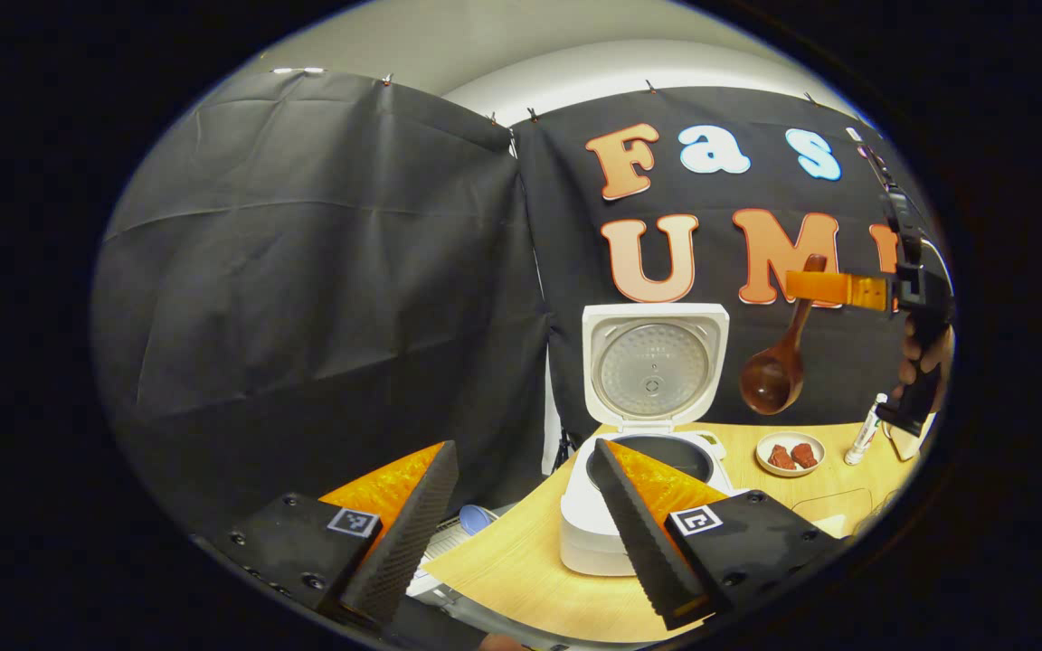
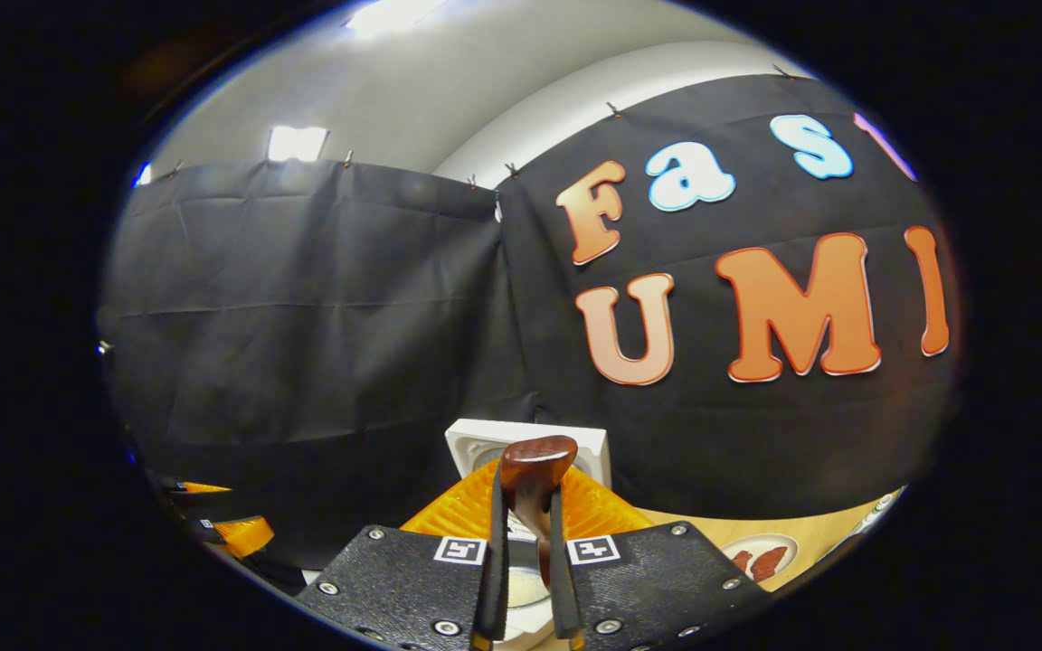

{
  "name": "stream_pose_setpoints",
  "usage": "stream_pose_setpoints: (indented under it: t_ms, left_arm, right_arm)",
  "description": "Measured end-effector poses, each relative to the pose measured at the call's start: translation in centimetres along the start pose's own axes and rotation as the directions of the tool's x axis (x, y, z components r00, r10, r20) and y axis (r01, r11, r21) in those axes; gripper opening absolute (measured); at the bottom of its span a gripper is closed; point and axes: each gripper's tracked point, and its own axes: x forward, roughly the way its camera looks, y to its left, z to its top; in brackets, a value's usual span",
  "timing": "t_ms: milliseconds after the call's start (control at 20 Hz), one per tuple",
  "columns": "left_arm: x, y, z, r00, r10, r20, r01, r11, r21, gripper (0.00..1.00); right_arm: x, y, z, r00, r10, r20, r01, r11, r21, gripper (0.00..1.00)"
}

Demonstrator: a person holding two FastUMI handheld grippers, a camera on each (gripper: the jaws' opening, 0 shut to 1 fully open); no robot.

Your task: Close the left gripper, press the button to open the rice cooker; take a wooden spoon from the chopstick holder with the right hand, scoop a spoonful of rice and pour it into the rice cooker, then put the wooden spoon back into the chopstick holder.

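Note:
The white rice cooker stands on the wooden table with its lid raised and the dark inner pot exposed. My left gripper is open in front of it, fingers wide apart, nothing between them. Up to the right of the cooker, my right gripper is shut on the handle of the wooden spoon, which hangs bowl down above the table. In the right gripper view the spoon's handle end sticks up between that gripper's closed fingers, with the cooker lid behind it.
A small plate with red-brown pieces lies right of the cooker, and a white tube stands beyond it. A hand holds the right gripper. The table ends at a curved edge near my left gripper.

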Motion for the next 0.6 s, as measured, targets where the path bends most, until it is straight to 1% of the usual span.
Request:
stream_pose_setpoints:
  t_ms: [150,300,450,600]
  left_arm:
    - [0.0,-2.2,-0.1,0.999,-0.031,-0.019,0.031,0.999,-0.018,1.00]
    - [0.1,-4.8,0.6,0.998,-0.061,-0.020,0.061,0.998,-0.015,1.00]
    - [0.5,-7.5,0.8,0.996,-0.089,-0.025,0.089,0.996,0.011,1.00]
    - [0.8,-10.0,1.8,0.993,-0.115,-0.023,0.116,0.993,0.017,1.00]
  right_arm:
    - [-3.6,-5.2,0.2,0.996,-0.091,-0.019,0.092,0.995,0.035,0.19]
    - [-8.5,-10.5,0.4,0.980,-0.196,-0.028,0.197,0.979,0.047,0.19]
    - [-13.1,-15.2,-0.6,0.950,-0.308,-0.056,0.310,0.949,0.050,0.19]
    - [-18.1,-19.0,-1.9,0.908,-0.408,-0.094,0.414,0.908,0.063,0.19]
